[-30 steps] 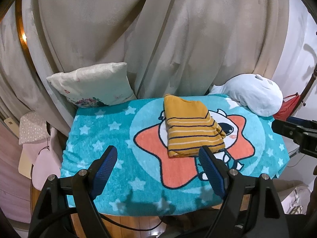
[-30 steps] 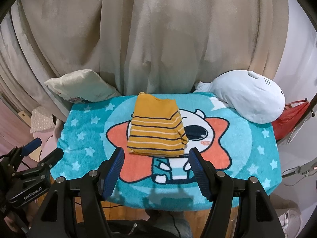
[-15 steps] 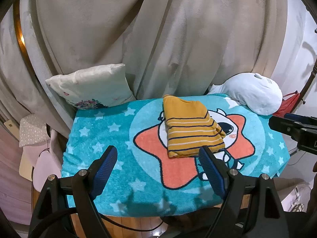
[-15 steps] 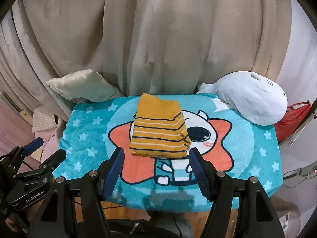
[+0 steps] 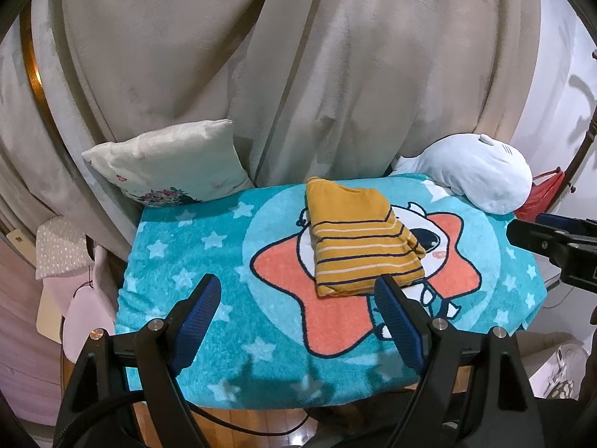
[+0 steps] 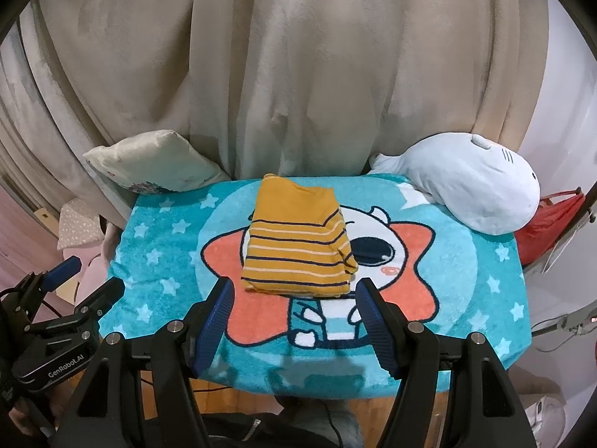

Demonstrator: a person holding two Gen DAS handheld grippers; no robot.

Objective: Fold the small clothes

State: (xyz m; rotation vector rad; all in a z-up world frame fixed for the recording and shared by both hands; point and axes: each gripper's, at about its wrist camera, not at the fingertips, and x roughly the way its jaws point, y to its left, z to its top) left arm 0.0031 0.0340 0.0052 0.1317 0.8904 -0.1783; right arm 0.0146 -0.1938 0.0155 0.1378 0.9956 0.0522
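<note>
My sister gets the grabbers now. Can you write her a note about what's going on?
Left gripper: open, holding nothing, hanging over the near edge of the blanket.
Right gripper: open, holding nothing, just short of the shirt.
The yellow striped shirt lies folded in a neat bundle on the star blanket, touching neither gripper.
Done: this shirt looks folded.
Left: no other clothes to fold are in view.

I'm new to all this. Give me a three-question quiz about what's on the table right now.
1. True or false: the yellow shirt lies folded on the blanket.
2. What holds the shirt? A) left gripper B) right gripper C) neither
3. Fill in: the white plush sits at the blanket's far ____ corner.

Key: 1 true; 2 C, both grippers are open and empty; 3 right.
</note>
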